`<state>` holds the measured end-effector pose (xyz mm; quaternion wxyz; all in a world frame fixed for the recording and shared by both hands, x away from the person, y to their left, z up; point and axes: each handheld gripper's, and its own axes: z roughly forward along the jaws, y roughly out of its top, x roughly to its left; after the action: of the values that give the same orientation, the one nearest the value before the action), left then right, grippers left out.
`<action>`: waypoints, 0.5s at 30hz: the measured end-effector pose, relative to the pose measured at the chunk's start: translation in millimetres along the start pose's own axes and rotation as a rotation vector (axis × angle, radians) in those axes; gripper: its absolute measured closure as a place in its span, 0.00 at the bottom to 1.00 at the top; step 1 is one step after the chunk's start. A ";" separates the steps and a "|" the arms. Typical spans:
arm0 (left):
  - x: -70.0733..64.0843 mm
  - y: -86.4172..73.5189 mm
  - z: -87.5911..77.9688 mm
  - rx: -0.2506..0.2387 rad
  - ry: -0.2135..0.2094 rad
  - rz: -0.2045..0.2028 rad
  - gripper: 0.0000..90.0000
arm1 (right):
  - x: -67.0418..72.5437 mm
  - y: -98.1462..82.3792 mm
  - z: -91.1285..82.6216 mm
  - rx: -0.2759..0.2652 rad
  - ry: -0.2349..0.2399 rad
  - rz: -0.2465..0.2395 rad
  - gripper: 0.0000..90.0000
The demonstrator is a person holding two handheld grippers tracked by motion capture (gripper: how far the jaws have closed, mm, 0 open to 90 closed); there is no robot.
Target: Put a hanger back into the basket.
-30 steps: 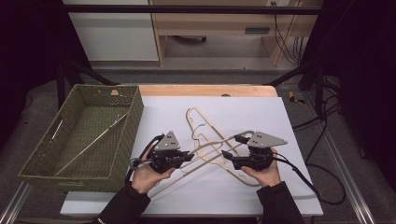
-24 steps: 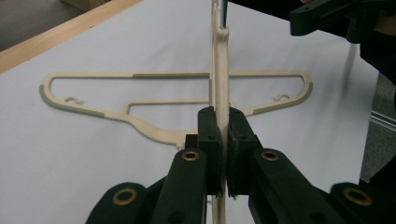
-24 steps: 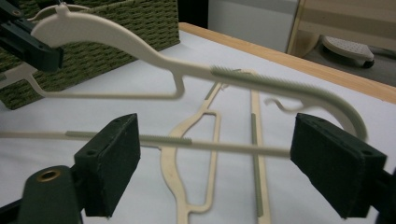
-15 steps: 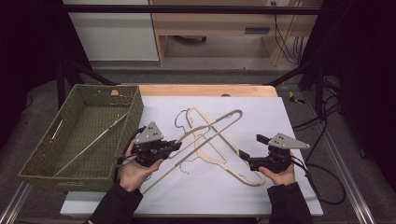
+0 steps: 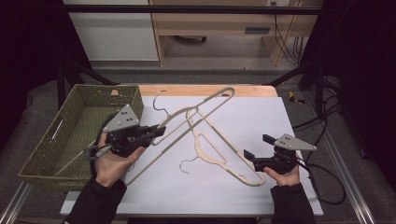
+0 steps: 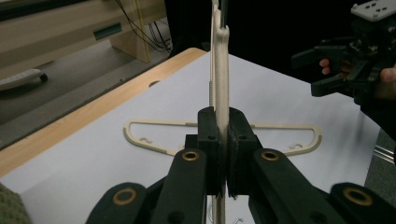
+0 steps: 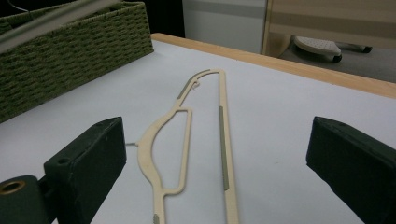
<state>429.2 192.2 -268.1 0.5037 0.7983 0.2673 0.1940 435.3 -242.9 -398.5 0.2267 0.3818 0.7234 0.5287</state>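
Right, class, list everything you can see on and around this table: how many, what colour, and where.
Hanger held up: one, beige with a metal hook, clamped in the left gripper, slanting up over the table.
Hanger lying flat: one, beige, on the white sheet between the two grippers.
Basket: one, green woven, at the table's left edge, a thin rod lying in it.
White sheet: one, covering the tabletop.
Table: one, light wood edge at the far side.
Cabinets: white and wooden, on the floor behind the table.
Left gripper: black, jaws shut on the raised hanger.
Right gripper: black, jaws open, at the flat hanger's near end.
Hands: two, in dark sleeves.
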 end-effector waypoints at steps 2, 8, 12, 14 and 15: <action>6.3 6.2 -10.4 -0.007 0.014 0.003 0.96 | -0.3 0.1 -1.0 -0.005 0.001 0.006 0.06; 26.2 18.1 -35.1 -0.007 0.076 0.031 0.96 | -2.0 -0.6 -1.4 -0.006 -0.008 -0.001 0.05; 42.1 21.6 -49.5 -0.017 0.100 0.033 0.96 | -2.5 -0.8 -2.3 -0.005 -0.005 0.000 0.05; 50.1 23.4 -56.1 -0.011 0.120 0.041 0.95 | -2.6 -0.8 -2.5 -0.004 -0.004 0.005 0.05; 55.2 24.2 -59.7 -0.006 0.135 0.044 0.96 | -2.7 -0.9 -2.4 -0.005 -0.007 0.005 0.05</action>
<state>443.4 260.0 -219.0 0.4827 0.7875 0.2825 0.2590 434.9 -246.6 -398.7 0.2288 0.3847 0.7205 0.5297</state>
